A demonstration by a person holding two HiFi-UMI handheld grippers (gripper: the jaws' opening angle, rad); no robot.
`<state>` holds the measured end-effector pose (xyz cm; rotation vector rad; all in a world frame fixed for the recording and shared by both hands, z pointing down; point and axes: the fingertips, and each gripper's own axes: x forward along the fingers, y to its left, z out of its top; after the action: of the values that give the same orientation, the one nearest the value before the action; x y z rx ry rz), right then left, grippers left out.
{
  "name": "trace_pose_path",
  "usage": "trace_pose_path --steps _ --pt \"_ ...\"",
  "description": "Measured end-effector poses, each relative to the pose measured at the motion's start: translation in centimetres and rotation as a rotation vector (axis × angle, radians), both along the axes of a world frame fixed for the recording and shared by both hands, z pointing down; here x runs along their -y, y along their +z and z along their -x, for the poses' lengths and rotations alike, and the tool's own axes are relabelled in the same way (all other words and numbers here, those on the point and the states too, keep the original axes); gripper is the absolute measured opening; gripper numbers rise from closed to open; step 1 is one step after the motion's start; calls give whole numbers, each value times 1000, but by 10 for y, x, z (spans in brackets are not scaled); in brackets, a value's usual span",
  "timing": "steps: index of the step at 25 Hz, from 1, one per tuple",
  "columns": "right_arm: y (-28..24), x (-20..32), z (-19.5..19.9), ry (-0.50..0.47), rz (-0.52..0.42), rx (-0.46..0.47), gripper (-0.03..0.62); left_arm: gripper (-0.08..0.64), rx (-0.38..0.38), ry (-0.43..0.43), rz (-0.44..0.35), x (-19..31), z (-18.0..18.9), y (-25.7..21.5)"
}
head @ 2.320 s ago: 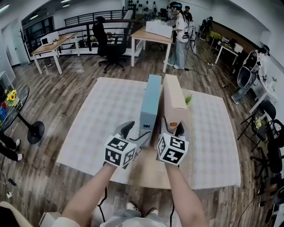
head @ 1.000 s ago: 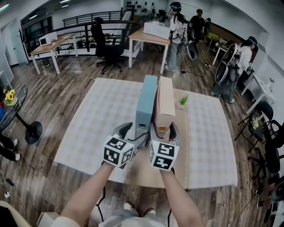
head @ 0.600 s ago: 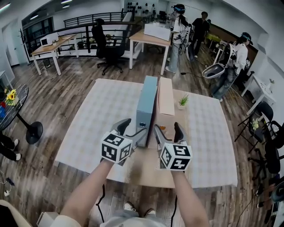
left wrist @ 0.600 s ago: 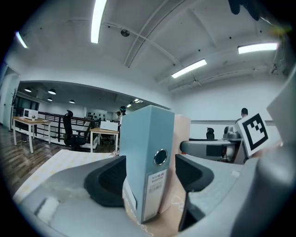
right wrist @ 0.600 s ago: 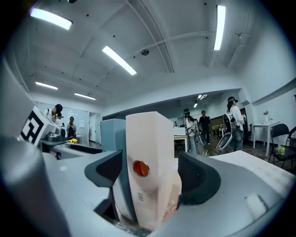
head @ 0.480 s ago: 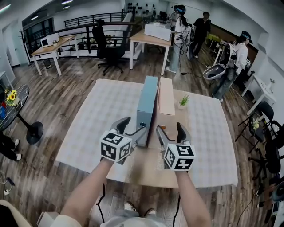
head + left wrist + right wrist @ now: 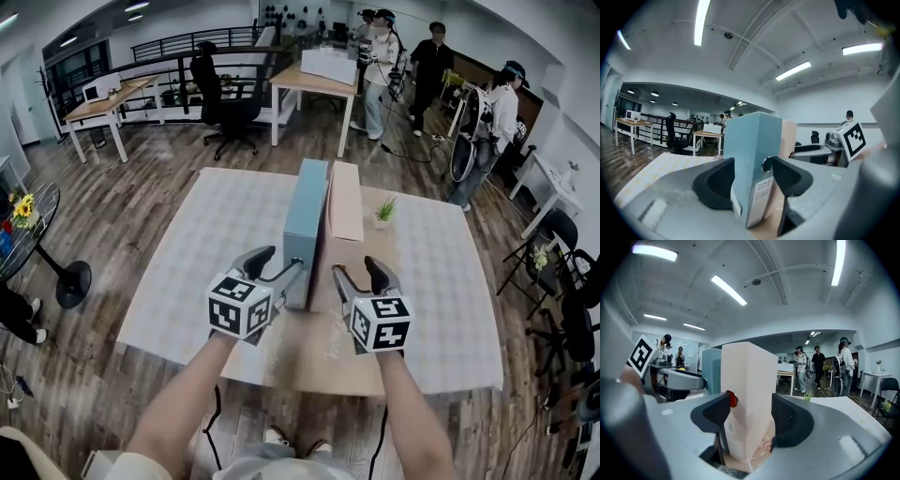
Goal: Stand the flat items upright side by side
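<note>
Head view: blue binder (image 7: 307,220) and peach binder (image 7: 345,202) stand upright at frame centre, side by side, touching or nearly so along their long faces. Both long axes run from the near table edge toward the top of frame, so the narrow spine ends face the grippers.

Left gripper (image 7: 278,262) sits just below and left of the blue spine; its inner jaw tip overlaps the spine's near edge in this view. Left gripper view puts that spine straight ahead, framed by the two pads. Jaws spread, just been closing; no pad seen pressing on it.

Right gripper (image 7: 359,274) is below the peach spine, a clear gap of table between. Right gripper view lines the peach spine up dead ahead, beyond the pads. Jaws spread, likewise just been closing, nothing pinched.

Each gripper is nearest its own binder: left to blue, right to peach.

Judgement: the standing looks done; both hold up unaided. Any further nudge would go straight forward along the long axis, spine first.

Surroundings: checked cloth (image 7: 220,234) over a wooden table (image 7: 309,352); small potted plant (image 7: 383,210) right of the peach binder. People stand at upper right.
</note>
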<state>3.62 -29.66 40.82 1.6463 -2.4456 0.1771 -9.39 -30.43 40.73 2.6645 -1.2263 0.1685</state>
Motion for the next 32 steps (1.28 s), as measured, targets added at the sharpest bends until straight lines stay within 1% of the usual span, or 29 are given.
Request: trace_pose_path --steps 3,5,8,9,15,22,26,28,32 --pt "0 2 7 -24 7 -3 261 259 1 14 4 0 -2 1" --pt "0 2 14 -45 10 2 251 241 3 28 5 0 -3 2" --pt "2 2 22 -59 9 21 175 199 12 45 -1 0 -7 3" --pt "2 1 23 -56 7 26 170 193 16 51 -3 -1 -9 3" --pt "-1 0 30 -48 2 30 166 186 29 65 -5 0 -9 2" --pt "0 2 26 -27 -1 25 169 186 30 51 -5 1 -7 2" --pt "0 -1 23 -15 -2 3 180 186 33 29 -3 -1 -6 1" --pt "-1 -4 22 -12 3 7 201 187 36 15 -2 -4 -3 0" --pt "-5 -9 19 -2 2 19 204 187 37 -18 -3 -10 3 -2"
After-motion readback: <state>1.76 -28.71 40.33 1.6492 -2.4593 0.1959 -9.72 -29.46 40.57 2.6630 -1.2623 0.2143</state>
